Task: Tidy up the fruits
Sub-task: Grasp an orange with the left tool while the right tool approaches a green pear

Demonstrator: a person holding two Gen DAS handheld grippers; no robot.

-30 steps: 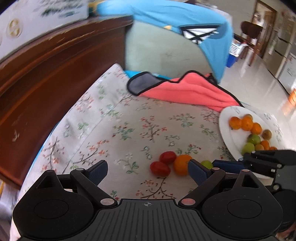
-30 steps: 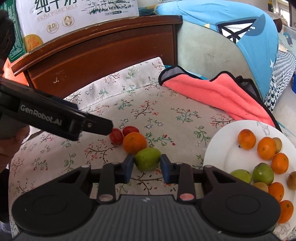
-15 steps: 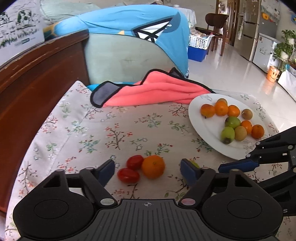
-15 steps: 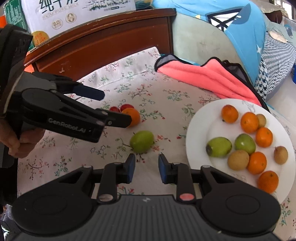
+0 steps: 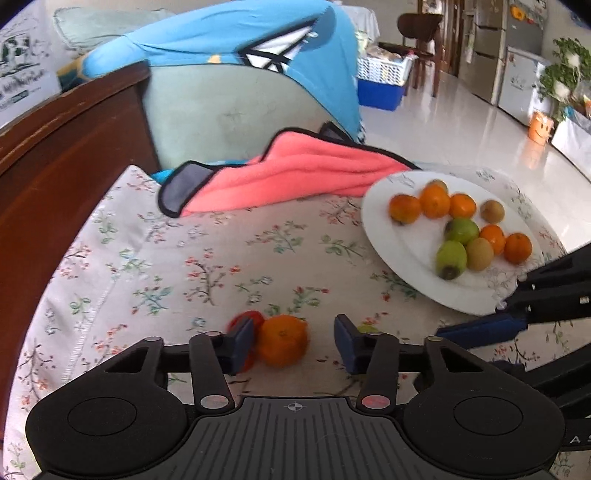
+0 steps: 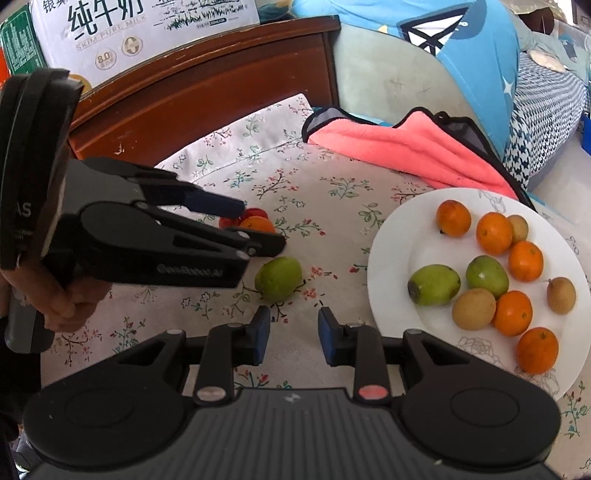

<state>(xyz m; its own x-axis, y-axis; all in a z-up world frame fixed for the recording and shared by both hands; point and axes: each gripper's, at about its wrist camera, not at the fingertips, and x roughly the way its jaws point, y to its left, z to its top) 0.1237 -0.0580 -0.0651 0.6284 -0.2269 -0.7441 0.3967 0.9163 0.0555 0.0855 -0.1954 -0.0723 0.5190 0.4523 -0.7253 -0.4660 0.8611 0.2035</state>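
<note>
On floral cloth point(image 5: 155, 258), near front edge: left gripper point(image 5: 293, 345) released, jaws spread around loose orange point(image 5: 282, 345), left pad just beside it, right pad apart from it. Behind left pad, 2 red tomatoes point(image 5: 245, 321), mostly hidden, touching orange on its left. Behind right pad, a sliver of green fruit point(image 5: 365, 328).

From right wrist view: right gripper point(image 6: 293, 334) released and holding nothing, jaws narrowly parted, pulled short of green fruit point(image 6: 279, 278) lying on cloth just ahead. Left gripper point(image 6: 255, 229) reaching in from the left, held by a hand point(image 6: 62, 306), tips straddling orange point(image 6: 258, 223), with tomatoes point(image 6: 256, 213) just behind; green fruit near those tips but apart.

To the right, white plate point(image 6: 391, 251) with sorted fruit: 5 oranges, 2 green fruits, 3 brownish ones, clustered and mostly touching. Pink towel point(image 6: 417, 151) behind plate, its lower edge meeting plate's far rim. Farther back, wooden headboard point(image 6: 207, 92) with milk carton point(image 6: 147, 26) above, and blue cushion point(image 6: 461, 40) to the right.

Left wrist view slightly blurred; plate point(image 5: 391, 236) well right of left gripper, right gripper's arm point(image 5: 546, 295) overlapping its near rim.
</note>
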